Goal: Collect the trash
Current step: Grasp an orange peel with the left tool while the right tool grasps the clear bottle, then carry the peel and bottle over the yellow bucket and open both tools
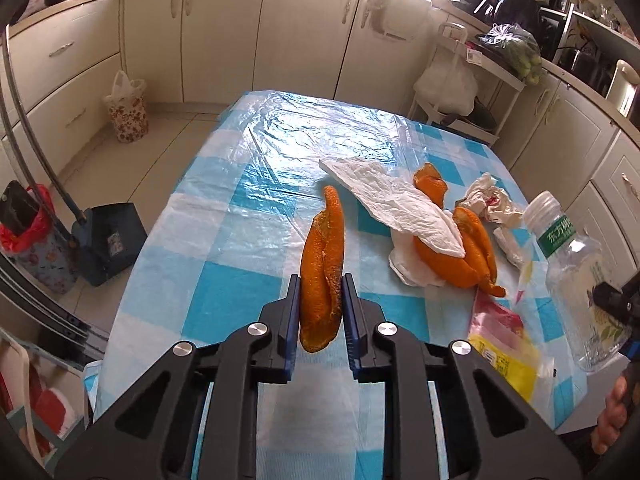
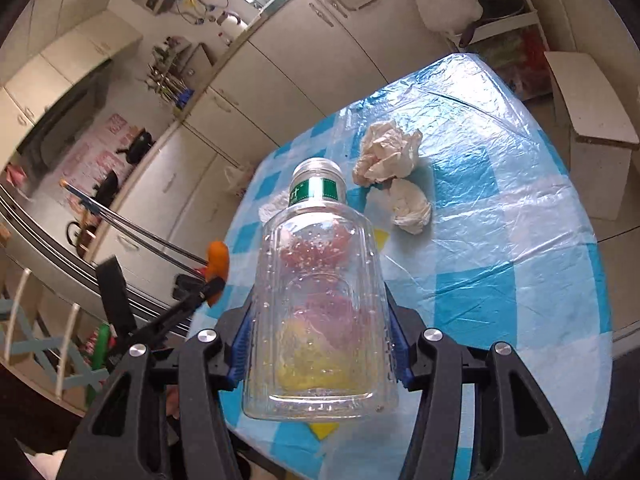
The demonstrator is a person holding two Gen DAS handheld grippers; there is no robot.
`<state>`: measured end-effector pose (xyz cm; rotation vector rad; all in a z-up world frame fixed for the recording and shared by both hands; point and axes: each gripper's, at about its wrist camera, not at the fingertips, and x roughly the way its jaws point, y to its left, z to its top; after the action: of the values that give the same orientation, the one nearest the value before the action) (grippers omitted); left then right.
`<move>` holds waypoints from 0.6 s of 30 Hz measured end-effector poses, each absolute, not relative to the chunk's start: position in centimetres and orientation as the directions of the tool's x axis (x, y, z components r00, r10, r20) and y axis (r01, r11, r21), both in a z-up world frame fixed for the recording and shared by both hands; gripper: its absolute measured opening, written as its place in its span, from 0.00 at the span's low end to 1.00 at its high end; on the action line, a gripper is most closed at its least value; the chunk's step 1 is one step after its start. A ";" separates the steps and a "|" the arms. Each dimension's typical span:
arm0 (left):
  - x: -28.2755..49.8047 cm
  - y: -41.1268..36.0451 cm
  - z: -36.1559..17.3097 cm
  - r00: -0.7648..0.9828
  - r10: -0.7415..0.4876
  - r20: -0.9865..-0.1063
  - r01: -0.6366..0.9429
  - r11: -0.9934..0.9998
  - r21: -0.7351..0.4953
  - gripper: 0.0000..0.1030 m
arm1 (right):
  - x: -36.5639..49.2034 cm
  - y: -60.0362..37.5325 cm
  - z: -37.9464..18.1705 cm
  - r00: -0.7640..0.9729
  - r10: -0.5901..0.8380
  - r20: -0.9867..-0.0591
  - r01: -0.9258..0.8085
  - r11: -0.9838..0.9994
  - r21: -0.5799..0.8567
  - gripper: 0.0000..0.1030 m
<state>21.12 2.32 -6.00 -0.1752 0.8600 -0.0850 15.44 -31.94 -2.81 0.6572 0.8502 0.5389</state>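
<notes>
Orange peel [image 1: 322, 276], a long curled strip, hung pinched between the blue pads of the left gripper [image 1: 321, 304], lifted clear of the checked tablecloth [image 1: 224, 216]. Over to the right, the right gripper [image 2: 320, 344] clamped a clear plastic bottle [image 2: 320, 300] by its body, neck pointing away. More peel [image 1: 468, 256] lay on the table under a white paper towel [image 1: 400, 204], with crumpled tissues [image 2: 388, 152] just beyond and a yellow wrapper [image 1: 504, 360] near the edge.
</notes>
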 end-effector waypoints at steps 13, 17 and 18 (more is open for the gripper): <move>8.4 3.0 -3.2 0.649 -0.218 -0.729 0.087 0.973 -0.214 0.18 | 5.7 -26.3 -2.1 0.457 0.795 -0.400 -0.309 0.563 0.766 0.53; 5.2 4.1 -2.8 0.650 -0.226 -0.726 0.097 0.972 -0.215 0.18 | 1.5 -23.2 -3.0 0.370 0.773 -0.516 -0.360 0.631 0.687 0.53; 4.6 4.3 -2.8 0.649 -0.227 -0.726 0.098 0.971 -0.216 0.18 | 0.7 -22.4 -3.4 0.341 0.760 -0.553 -0.369 0.649 0.665 0.53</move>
<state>4.59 4.28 -2.82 -0.1630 0.8458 -0.1856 0.72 -22.41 -3.44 0.4693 0.9668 0.7703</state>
